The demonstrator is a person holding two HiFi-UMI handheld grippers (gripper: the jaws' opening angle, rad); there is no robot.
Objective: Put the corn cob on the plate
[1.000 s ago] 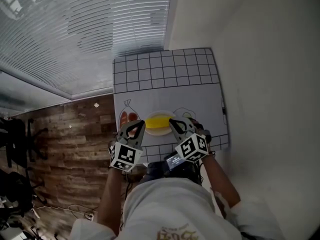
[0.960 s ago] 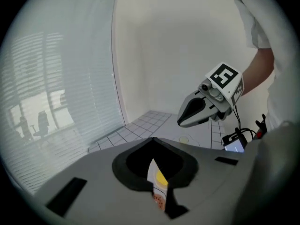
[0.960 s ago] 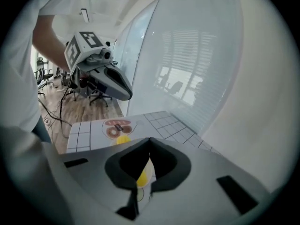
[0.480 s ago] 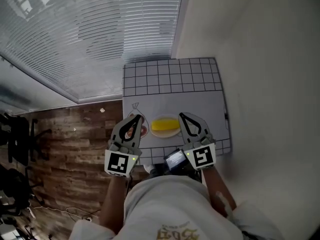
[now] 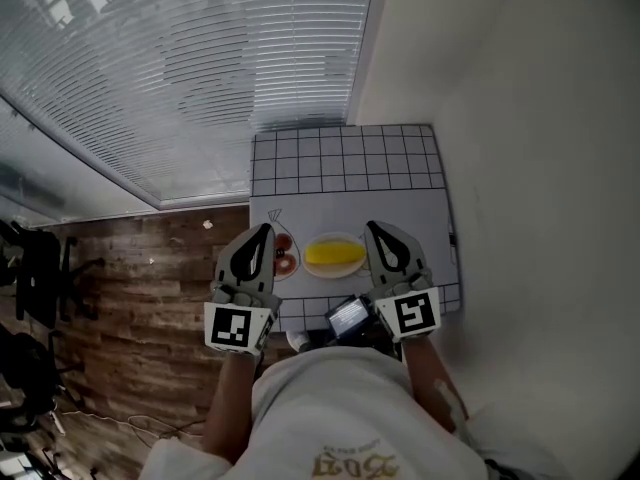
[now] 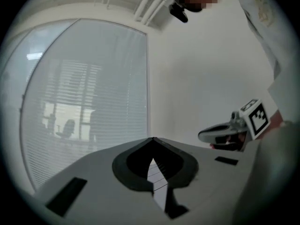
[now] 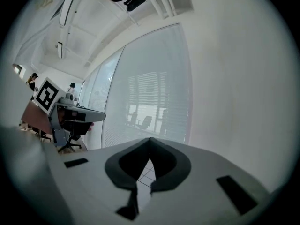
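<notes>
Ok, corn cob (image 5: 334, 255) is lying on the plate (image 5: 335, 273), which is sitting near the front edge of the gridded table (image 5: 340, 158). Left gripper (image 5: 267, 227) and right gripper (image 5: 372, 226) are both hovering level with jaws pressed together, pinching nothing. In the head view they are flanking the plate, touching neither it nor the cob.

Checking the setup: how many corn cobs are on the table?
1. The corn cob lies on the plate, between the left gripper and right gripper, which cover some table and may hide more.
</notes>
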